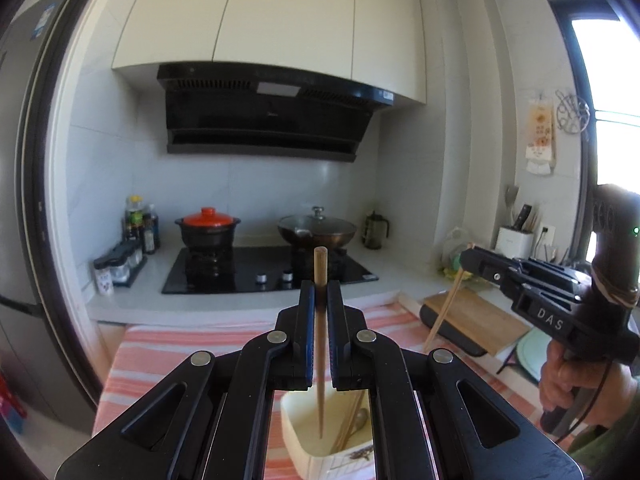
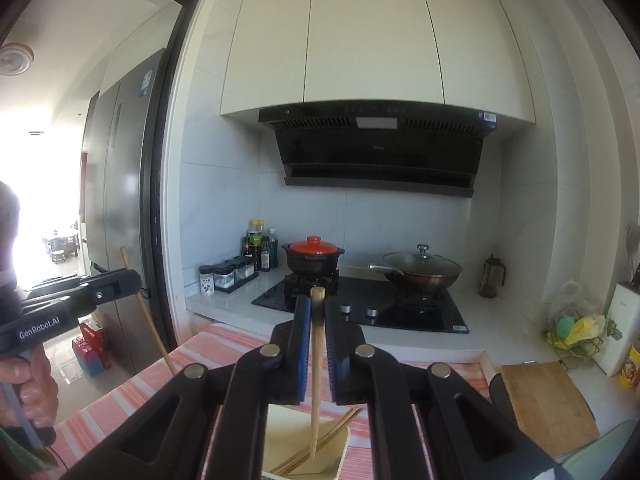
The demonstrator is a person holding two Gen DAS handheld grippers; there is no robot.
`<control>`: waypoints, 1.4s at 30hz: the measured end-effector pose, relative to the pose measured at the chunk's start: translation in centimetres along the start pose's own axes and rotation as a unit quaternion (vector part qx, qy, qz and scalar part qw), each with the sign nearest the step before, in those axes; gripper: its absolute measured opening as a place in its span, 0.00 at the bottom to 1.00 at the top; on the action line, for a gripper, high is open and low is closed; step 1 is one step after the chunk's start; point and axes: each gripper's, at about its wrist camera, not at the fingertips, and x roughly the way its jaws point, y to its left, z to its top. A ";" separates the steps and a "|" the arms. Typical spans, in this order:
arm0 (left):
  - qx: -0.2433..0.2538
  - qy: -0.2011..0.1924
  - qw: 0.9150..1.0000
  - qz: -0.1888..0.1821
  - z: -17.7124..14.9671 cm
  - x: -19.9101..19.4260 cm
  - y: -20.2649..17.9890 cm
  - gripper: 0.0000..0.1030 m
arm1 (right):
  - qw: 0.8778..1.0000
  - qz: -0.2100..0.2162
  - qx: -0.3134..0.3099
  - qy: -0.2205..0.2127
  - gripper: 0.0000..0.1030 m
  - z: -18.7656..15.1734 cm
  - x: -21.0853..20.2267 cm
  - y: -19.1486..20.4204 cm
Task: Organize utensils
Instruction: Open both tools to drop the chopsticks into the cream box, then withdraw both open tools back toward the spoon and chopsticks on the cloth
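Left hand-held gripper [image 1: 321, 292] clamps a pale tapered wooden chopstick [image 1: 320, 344] pointing toward 6 o'clock above a cream holder [image 1: 296, 436]; right hand-held gripper [image 2: 317, 312] likewise pinches another chopstick [image 2: 316, 380].

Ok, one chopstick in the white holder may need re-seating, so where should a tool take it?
By the upper end, coming down from above. The chopsticks lean tilted in the holder, with their lower ends sunk inside. Its walls probably block any sideways approach, leaving only the tops near the rim free.
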 end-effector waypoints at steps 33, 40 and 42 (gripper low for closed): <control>-0.006 0.175 0.984 0.017 -13.9 -14.9 -2.0 0.94 | 0.994 0.011 -0.034 0.105 0.60 -8.7 -13.5 2.1; -0.074 0.194 0.975 0.076 -22.8 -16.0 -4.6 0.94 | 0.989 -0.058 0.030 0.133 0.60 -23.1 -19.7 5.3; -0.087 0.207 0.973 0.043 -23.6 -16.0 -5.1 0.94 | 0.983 -0.067 0.042 0.164 0.60 -25.8 -20.7 6.1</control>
